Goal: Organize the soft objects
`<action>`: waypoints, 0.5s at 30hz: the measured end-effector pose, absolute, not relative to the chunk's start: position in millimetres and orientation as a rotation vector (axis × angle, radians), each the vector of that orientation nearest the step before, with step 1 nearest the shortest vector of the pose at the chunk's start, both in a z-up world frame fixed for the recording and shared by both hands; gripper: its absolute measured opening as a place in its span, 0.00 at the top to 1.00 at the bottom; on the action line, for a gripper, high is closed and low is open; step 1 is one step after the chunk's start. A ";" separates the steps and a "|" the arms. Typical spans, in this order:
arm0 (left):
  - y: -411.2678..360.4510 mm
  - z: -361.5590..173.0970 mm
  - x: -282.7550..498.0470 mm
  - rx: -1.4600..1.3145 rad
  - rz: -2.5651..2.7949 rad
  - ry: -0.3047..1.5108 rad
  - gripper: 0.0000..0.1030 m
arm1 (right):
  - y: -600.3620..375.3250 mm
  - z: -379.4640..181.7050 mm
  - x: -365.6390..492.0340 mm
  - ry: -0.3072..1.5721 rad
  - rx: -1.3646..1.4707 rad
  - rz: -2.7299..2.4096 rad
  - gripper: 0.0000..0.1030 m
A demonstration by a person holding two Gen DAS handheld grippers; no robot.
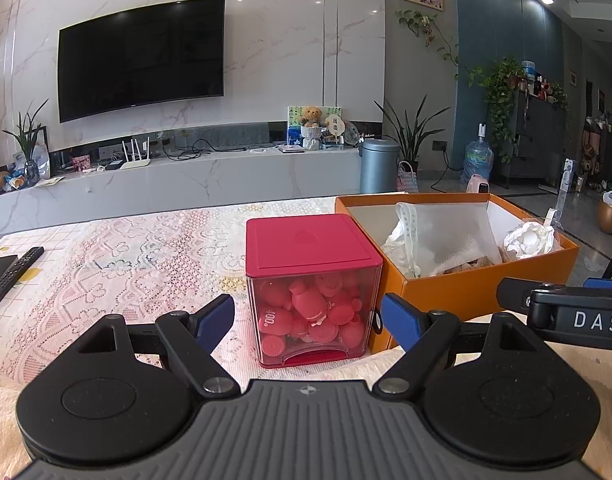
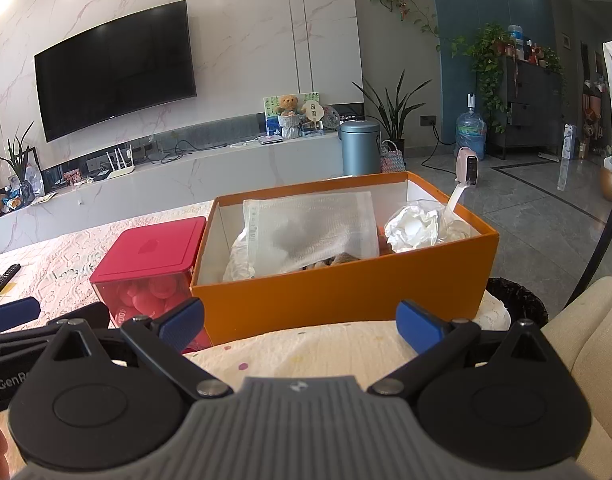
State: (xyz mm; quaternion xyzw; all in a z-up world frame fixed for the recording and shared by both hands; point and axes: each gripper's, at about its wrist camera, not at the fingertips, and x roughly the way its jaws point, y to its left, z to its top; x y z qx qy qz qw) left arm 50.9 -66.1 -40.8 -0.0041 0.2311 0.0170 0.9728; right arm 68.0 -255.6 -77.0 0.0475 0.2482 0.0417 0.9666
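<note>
Orange box (image 2: 346, 292): lies directly ahead of right gripper (image 2: 300, 322); left gripper (image 1: 308, 320) faces red container (image 1: 312, 280) beside it. Both jaws spread, empty.

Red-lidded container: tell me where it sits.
The red-lidded container stands on the lace tablecloth, centred in the left wrist view, against the orange box's left side.
</note>
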 end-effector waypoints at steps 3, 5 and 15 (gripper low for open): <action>-66.5 -39.7 50.3 -0.010 0.036 0.466 0.05 | -255.6 -77.0 68.0 0.502 0.096 0.085 0.03; -66.6 -38.5 50.1 -0.011 0.038 0.467 0.05 | -255.6 -77.0 68.0 0.502 0.096 0.084 0.03; -66.8 -37.0 49.9 -0.010 0.042 0.466 0.05 | -255.6 -77.1 68.0 0.502 0.096 0.085 0.03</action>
